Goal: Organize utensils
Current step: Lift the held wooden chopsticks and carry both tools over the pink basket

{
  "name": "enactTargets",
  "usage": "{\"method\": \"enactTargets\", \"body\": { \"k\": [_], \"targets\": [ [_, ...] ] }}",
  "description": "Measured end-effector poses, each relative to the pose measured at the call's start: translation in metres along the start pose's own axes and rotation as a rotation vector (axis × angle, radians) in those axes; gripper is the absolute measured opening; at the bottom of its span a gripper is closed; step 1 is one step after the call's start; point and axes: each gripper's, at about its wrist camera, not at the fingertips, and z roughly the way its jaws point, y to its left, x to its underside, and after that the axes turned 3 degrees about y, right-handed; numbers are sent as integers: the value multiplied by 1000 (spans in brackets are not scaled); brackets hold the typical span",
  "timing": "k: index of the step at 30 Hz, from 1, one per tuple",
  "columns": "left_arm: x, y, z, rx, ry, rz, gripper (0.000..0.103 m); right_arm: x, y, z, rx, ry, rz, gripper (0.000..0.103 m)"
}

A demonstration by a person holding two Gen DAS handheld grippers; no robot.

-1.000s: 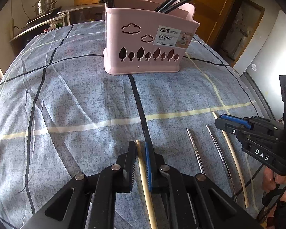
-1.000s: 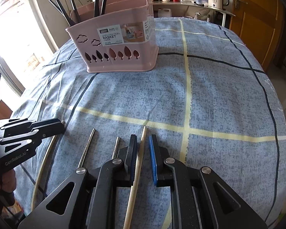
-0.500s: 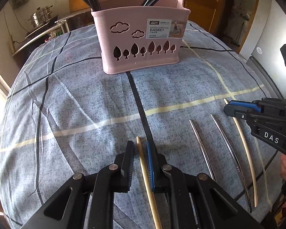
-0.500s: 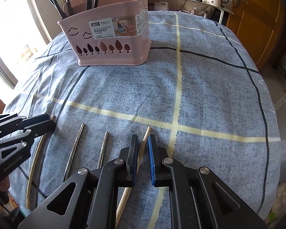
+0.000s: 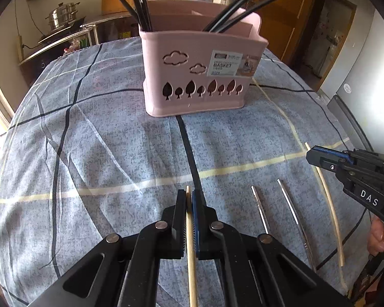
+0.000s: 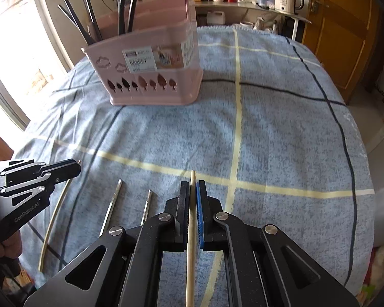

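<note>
A blue checked cloth covers the surface (image 5: 94, 158); the pink basket (image 5: 199, 76) stands at upper centre of both views. Each wooden chopstick runs lengthwise between its fingers, tip toward the basket. The left gripper (image 5: 188, 204) and right gripper (image 6: 192, 194) have just closed, each pinching its own wooden chopstick (image 5: 192, 268) (image 6: 190, 255).

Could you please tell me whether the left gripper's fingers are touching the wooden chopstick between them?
Touching. The left wrist view shows both fingers of the left gripper pressed against the wooden chopstick, with no gap.
</note>
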Motion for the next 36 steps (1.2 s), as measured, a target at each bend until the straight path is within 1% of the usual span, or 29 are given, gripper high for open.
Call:
{"method": "enactTargets", "body": {
  "k": [7,13,17,20,26,28,31,36],
  "targets": [
    [-34,6,-47,18,-128,-4,4,-22,-8,-43,-32,-137,28,5],
    [-59,11,-87,16,-228,10,4,-42,-13,-81,-21,-260,38,5],
    [-68,11,-106,16,-282,19,4,-51,-14,-101,-17,-331,40,5],
    [-71,10,-117,24,-316,21,4,-50,-14,-111,-14,-374,45,5],
    [-56,6,-125,41,-336,13,4,-34,-14,-114,-13,-379,45,5],
    [-50,5,-130,52,-335,10,4,-30,-13,-118,-16,-375,42,5],
    [-43,1,-135,45,-331,26,4,-26,-10,-123,-7,-364,26,5],
    [-41,0,-141,45,-315,30,4,-24,-4,-129,-19,-372,7,5]
  ]
}}
